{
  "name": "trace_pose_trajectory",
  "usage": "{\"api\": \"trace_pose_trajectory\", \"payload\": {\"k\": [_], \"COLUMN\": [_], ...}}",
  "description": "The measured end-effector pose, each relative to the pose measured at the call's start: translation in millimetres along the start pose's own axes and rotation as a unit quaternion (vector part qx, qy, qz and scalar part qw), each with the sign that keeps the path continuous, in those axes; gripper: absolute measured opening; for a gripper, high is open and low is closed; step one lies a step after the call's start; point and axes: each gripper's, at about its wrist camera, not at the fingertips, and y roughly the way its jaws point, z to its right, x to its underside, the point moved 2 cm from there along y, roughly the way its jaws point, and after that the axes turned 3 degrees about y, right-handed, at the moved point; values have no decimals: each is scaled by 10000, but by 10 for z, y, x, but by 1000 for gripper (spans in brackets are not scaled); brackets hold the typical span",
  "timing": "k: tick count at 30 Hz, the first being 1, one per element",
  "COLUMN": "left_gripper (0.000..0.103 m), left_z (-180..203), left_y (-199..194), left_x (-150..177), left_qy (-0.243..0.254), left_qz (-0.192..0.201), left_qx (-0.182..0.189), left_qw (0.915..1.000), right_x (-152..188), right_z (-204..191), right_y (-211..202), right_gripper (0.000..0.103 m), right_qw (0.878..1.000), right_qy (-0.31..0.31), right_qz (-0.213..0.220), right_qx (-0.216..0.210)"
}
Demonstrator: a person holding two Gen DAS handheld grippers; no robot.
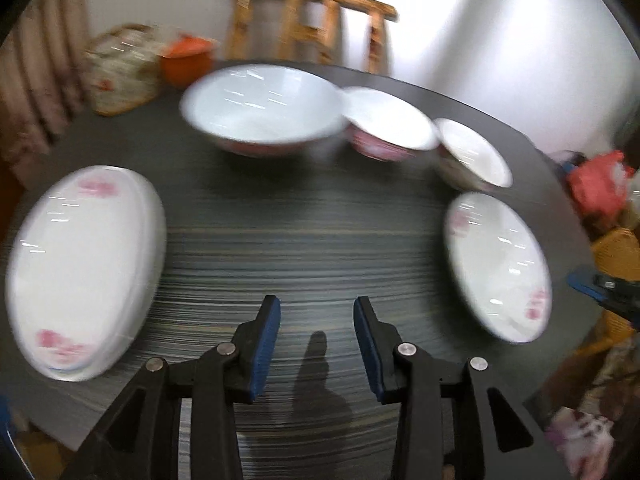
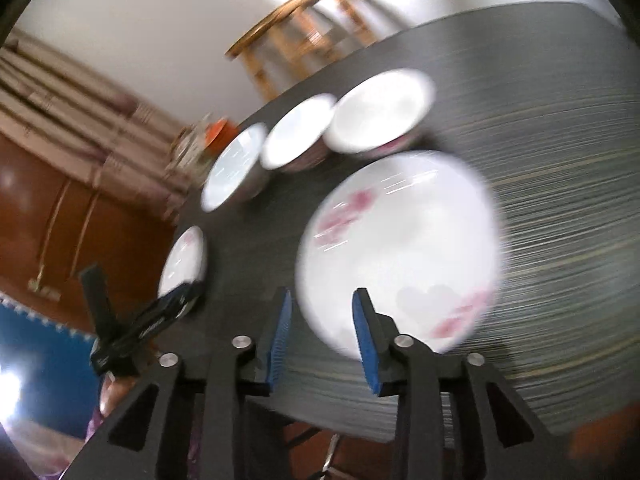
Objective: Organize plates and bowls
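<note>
The left gripper [image 1: 317,344] is standing partly open, its blue-padded jaws holding nothing, with only bare dark striped table [image 1: 304,248] showing between them. Off to the left of those jaws an oval plate [image 1: 86,268] is lying flat, its long axis running away from the camera, pink flowers at its near and far ends. To the right of the jaws a round plate [image 1: 498,266] is resting flat. Beyond the gap, three bowls are sitting upright in a row: a large bowl [image 1: 262,108] straight ahead, a middle bowl [image 1: 390,124] touching its right side, and a small bowl [image 1: 472,156] further right.

The right gripper [image 2: 322,336] is also standing partly open and gripping nothing; the round plate is lying just ahead of its right jaw, whose tip overlaps the plate's near edge in the picture, though whether they touch cannot be told through the blur. The other gripper is showing at the left of these jaws. A wooden chair [image 1: 312,20] is standing behind the table.
</note>
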Motion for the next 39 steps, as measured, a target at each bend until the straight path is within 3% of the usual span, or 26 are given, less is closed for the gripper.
{"api": "trace_pose_trajectory", "payload": {"k": [4, 6, 11, 23, 28, 31, 32, 33, 34, 36, 39], "left_gripper": [39, 39, 39, 39, 39, 37, 28, 18, 14, 15, 14], "left_z": [363, 534, 701, 716, 753, 795, 812, 834, 845, 868, 863], "left_y": [197, 284, 450, 705, 737, 759, 763, 780, 781, 760, 720], "left_x": [-64, -115, -212, -286, -298, -300, -303, -298, -298, -291, -258], "left_qy": [85, 156, 17, -56, 81, 203, 257, 316, 310, 375, 349], "left_qz": [-201, -300, -450, -802, -736, -760, -770, -818, -820, -748, -659], "left_qx": [553, 785, 969, 1010, 1074, 957, 897, 842, 864, 691, 644], "left_qw": [9982, 9963, 9943, 9916, 9915, 9923, 9927, 9926, 9924, 9941, 9951], "right_x": [-114, -139, -187, -316, -341, -354, -353, -349, -349, -351, -333], "right_z": [328, 465, 759, 959, 995, 1001, 1004, 1009, 1011, 1005, 980], "right_y": [-184, -191, -19, 237, 282, 320, 331, 345, 360, 388, 439], "right_gripper": [35, 35, 35, 35, 35, 35, 35, 33, 33, 21, 12], "right_qw": [9982, 9982, 9985, 9983, 9984, 9985, 9984, 9983, 9983, 9984, 9988], "right_qy": [-75, 9, 330, 537, 515, 474, 470, 473, 477, 433, 253], "right_qz": [271, 266, 75, -134, -210, -272, -299, -318, -333, -371, -383], "right_qx": [522, 545, 430, 168, 109, 96, 94, 94, 63, 45, 196]}}
